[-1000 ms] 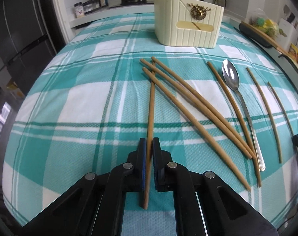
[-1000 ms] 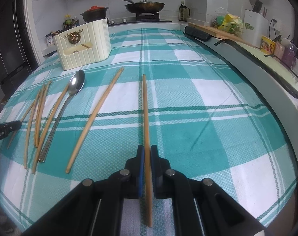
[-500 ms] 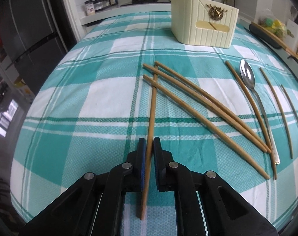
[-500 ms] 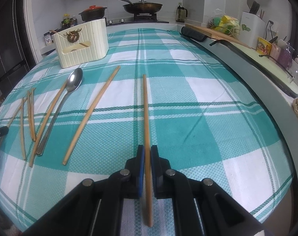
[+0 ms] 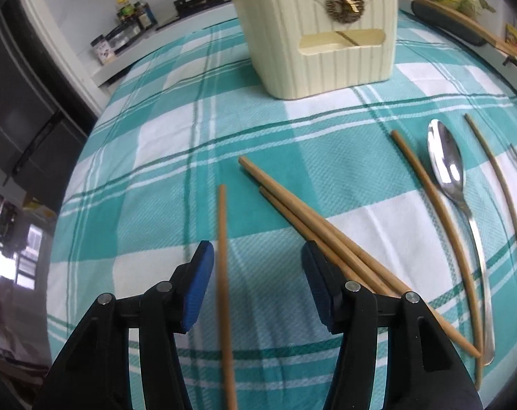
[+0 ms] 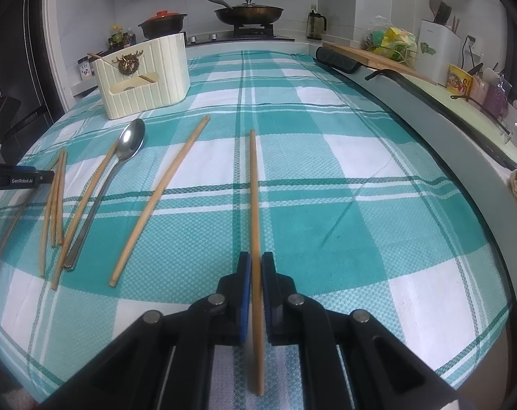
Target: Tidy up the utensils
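On the checked cloth (image 6: 326, 177) you have 1 cream utensil holder (image 6: 145, 75), 1 metal spoon (image 6: 121, 167) and 7 wooden chopsticks that I can count across both views: 3 bunched beside your left gripper (image 5: 255, 270), 1 lying between its pads, 1 touching the spoon's left side, 1 loose chopstick (image 6: 159, 201) between spoon and your right gripper (image 6: 256, 273), and 1 clamped chopstick (image 6: 255, 225) held there.

Your left jaws have just been opening; they stand about half wide, the released chopstick (image 5: 223, 256) between the pads, untouched. Your right jaws are closed tight on theirs.
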`<action>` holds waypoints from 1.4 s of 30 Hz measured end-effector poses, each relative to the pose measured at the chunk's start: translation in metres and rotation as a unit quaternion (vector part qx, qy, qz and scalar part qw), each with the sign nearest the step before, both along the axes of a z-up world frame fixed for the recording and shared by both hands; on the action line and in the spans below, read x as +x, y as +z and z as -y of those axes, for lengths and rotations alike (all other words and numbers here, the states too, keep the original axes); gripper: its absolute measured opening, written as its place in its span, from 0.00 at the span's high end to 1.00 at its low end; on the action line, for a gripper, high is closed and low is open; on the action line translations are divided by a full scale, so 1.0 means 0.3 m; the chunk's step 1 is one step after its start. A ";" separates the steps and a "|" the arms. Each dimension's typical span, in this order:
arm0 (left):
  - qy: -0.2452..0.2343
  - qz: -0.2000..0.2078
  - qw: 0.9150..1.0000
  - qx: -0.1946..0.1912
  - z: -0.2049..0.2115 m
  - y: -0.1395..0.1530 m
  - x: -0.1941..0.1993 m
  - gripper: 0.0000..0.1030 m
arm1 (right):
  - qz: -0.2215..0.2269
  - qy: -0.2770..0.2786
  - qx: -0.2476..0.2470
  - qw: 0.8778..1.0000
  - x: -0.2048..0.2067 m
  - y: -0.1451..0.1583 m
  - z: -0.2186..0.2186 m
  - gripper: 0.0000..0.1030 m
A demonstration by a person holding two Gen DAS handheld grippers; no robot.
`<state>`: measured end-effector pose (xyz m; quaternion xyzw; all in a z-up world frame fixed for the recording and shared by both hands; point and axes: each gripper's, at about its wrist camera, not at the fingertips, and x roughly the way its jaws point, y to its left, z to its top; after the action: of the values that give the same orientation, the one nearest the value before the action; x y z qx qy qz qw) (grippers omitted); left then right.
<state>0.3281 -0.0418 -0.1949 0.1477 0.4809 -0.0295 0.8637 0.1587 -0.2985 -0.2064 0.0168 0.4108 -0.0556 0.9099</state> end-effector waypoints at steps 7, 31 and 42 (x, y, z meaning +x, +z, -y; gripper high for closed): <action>0.013 0.003 1.000 0.008 -0.059 0.003 -0.052 0.41 | -0.001 0.004 0.008 1.000 0.007 0.000 0.009 0.94; 0.021 -0.042 0.980 -0.195 -0.349 0.114 -0.227 0.34 | -0.114 0.081 0.110 0.984 0.191 0.048 0.134 0.56; -0.012 -0.095 0.988 -0.121 -0.273 0.008 -0.058 0.35 | -0.174 0.108 0.051 0.978 0.346 0.035 0.116 0.56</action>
<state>0.3108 0.0400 -0.1924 0.0447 0.5516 -0.1119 0.8253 0.2625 -0.3332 -0.1958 0.0085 0.5642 0.0620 0.8233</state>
